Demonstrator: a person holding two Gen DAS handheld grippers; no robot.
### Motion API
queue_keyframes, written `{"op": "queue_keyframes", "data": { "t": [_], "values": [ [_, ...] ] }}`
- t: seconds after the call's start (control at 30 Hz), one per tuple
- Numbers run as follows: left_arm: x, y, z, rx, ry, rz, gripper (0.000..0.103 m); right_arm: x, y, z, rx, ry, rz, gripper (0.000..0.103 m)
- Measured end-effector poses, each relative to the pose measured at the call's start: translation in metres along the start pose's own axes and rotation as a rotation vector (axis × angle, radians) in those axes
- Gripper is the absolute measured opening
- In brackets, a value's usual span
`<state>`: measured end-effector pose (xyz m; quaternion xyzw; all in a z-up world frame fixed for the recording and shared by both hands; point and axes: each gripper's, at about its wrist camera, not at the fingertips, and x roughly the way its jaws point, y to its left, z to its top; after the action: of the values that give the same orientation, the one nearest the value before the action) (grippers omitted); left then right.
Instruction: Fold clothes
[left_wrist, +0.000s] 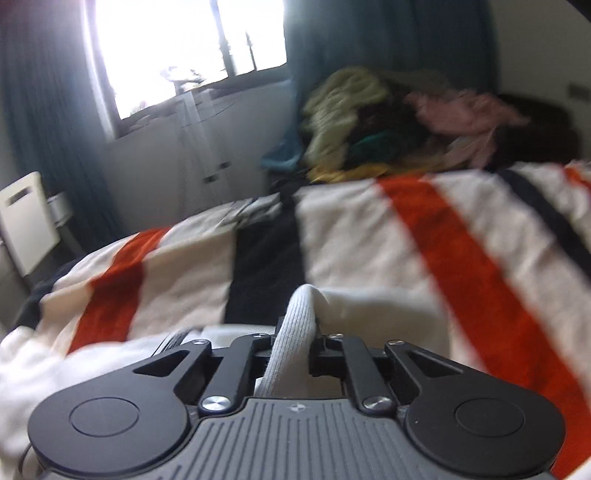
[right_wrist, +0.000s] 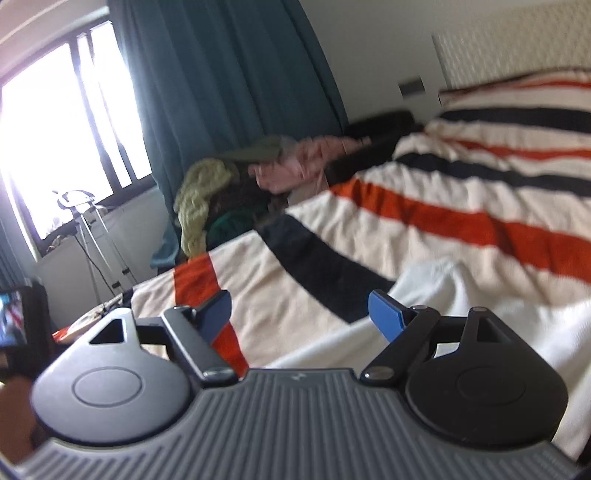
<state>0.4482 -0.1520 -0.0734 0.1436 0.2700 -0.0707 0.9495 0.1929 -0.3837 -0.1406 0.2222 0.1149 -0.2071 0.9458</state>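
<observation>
My left gripper (left_wrist: 295, 332) is shut on a ribbed edge of a white garment (left_wrist: 299, 325), which bunches up between the jaws and spreads out below and to the right over the bed. In the right wrist view the same white garment (right_wrist: 461, 295) lies on the bed at the lower right. My right gripper (right_wrist: 301, 314) is open and empty, its blue pads (right_wrist: 386, 317) spread wide just above the bedspread, left of the garment. Both views are blurred by motion.
The bed has a white bedspread with orange and navy stripes (right_wrist: 424, 206). A pile of mixed clothes (left_wrist: 388, 122) sits at its far side (right_wrist: 236, 184). Teal curtains (right_wrist: 229, 74), a bright window (left_wrist: 184, 44) and a tripod stand (right_wrist: 88, 236) are behind.
</observation>
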Motion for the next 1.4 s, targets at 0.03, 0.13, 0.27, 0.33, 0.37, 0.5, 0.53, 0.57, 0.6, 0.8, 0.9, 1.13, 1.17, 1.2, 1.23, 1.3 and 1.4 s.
{"op": "queue_keyframes", "data": {
  "t": [0.03,0.13,0.27,0.33,0.37,0.5,0.53,0.57,0.6,0.8,0.9,1.13,1.17,1.2,1.23,1.3,1.4],
  "values": [
    [-0.010,0.001,0.011,0.018,-0.044,-0.036,0.008,0.000,0.000,0.000,-0.002,-0.003,0.000,0.083],
    [-0.054,0.020,0.046,-0.041,-0.219,-0.221,0.007,-0.001,-0.004,0.003,0.014,0.001,-0.017,0.083],
    [-0.099,0.038,0.084,-0.112,-0.354,-0.398,0.008,-0.006,-0.007,0.006,0.031,-0.022,-0.054,0.083],
    [-0.104,0.040,0.093,-0.134,-0.364,-0.455,0.010,-0.009,-0.008,0.008,0.035,-0.041,-0.073,0.083],
    [-0.104,0.038,0.095,-0.131,-0.361,-0.466,0.016,-0.011,-0.008,0.009,0.031,-0.051,-0.081,0.083],
    [-0.095,0.016,0.081,-0.087,-0.309,-0.376,0.043,-0.013,-0.007,0.006,0.005,-0.055,-0.084,0.083],
    [-0.094,0.014,0.074,-0.094,-0.284,-0.382,0.045,-0.012,-0.007,0.005,0.002,-0.050,-0.083,0.083],
    [-0.095,0.015,0.065,-0.098,-0.258,-0.396,0.049,-0.012,-0.007,0.004,0.001,-0.044,-0.082,0.083],
    [-0.098,0.017,0.055,-0.101,-0.232,-0.412,0.053,-0.011,-0.007,0.004,-0.001,-0.039,-0.081,0.083],
    [-0.153,0.052,-0.045,-0.111,-0.117,-0.341,0.073,-0.007,-0.003,0.000,0.003,-0.007,-0.037,0.083],
    [-0.194,0.077,-0.112,-0.204,-0.056,-0.255,0.079,-0.006,0.000,-0.002,0.007,0.017,0.004,0.083],
    [-0.257,0.118,-0.217,-0.370,-0.066,-0.061,0.086,-0.015,0.018,-0.007,-0.027,0.104,0.139,0.083],
    [-0.258,0.118,-0.222,-0.379,-0.070,-0.041,0.087,-0.019,0.022,-0.006,-0.037,0.108,0.154,0.083],
    [-0.259,0.117,-0.225,-0.387,-0.073,-0.021,0.087,-0.024,0.025,-0.006,-0.050,0.095,0.163,0.083],
    [-0.260,0.117,-0.224,-0.385,-0.079,-0.017,0.087,-0.029,0.028,-0.005,-0.060,0.079,0.170,0.083],
    [-0.261,0.117,-0.221,-0.381,-0.092,-0.013,0.089,-0.032,0.031,-0.005,-0.074,0.074,0.196,0.083],
    [-0.261,0.115,-0.218,-0.374,-0.104,-0.003,0.096,-0.022,0.030,-0.007,-0.035,0.151,0.267,0.084]
  ]
}}
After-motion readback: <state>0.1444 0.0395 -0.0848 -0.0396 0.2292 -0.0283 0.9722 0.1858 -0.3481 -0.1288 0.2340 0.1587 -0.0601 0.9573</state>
